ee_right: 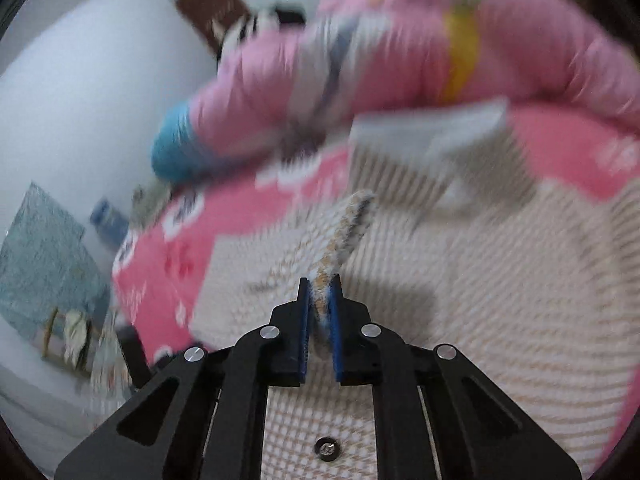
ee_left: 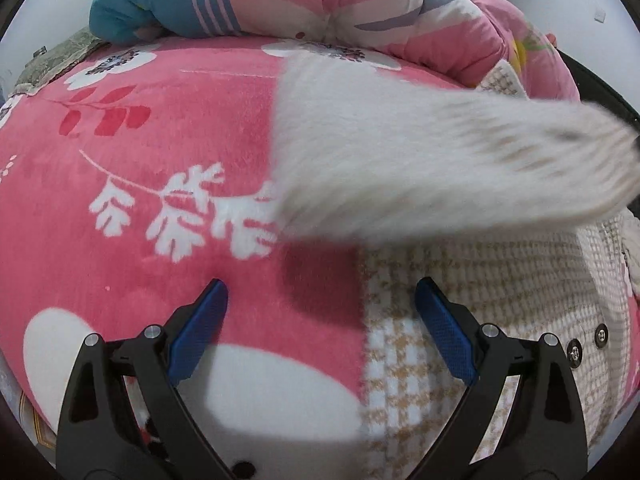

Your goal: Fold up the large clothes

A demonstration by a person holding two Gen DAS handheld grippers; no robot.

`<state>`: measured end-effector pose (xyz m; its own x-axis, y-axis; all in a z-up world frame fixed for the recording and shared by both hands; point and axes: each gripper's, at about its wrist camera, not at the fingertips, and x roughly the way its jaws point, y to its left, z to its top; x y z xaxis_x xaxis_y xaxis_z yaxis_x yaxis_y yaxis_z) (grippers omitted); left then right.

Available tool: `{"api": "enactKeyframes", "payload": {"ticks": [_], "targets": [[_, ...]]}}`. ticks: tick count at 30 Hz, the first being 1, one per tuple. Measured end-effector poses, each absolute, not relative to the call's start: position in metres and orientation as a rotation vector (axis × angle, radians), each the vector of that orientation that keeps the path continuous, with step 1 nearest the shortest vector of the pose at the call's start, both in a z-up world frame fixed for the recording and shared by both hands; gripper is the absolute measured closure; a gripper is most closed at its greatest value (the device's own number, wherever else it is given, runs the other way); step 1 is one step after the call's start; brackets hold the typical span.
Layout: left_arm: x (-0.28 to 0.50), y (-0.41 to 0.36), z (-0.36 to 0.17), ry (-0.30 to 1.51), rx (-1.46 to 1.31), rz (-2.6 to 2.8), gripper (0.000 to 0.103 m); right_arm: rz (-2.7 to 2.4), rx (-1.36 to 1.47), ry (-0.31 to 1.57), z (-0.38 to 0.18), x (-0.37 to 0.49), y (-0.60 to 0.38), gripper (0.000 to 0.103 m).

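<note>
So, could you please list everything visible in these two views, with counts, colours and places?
houndstooth garment: one, cream and tan, spread on the blanket; a fuzzy white flap is lifted across the left wrist view.
snap buttons: at least two, dark metal, on the garment's right edge.
blanket: one, pink with white flowers, underneath everything.
quilt: one, pink floral, bunched at the far side.
teal cloth: one, teal with pale stripes, far left beside the quilt.
left gripper: one, black with blue pads, open above the garment's edge.
right gripper: one, black with blue pads, shut on a fold of the garment.
</note>
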<state>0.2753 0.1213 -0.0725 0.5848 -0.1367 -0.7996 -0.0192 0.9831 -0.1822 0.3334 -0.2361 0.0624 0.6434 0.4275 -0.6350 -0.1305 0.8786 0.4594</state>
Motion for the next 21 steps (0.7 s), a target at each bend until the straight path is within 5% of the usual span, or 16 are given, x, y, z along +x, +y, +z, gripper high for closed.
{"api": "enactKeyframes", "payload": {"ticks": [21], "targets": [[0.275,0.124,-0.061,0.916,-0.178,-0.083,0.01,-0.096,0.28,0.932,-0.024,0.314,-0.337,0.097]]}}
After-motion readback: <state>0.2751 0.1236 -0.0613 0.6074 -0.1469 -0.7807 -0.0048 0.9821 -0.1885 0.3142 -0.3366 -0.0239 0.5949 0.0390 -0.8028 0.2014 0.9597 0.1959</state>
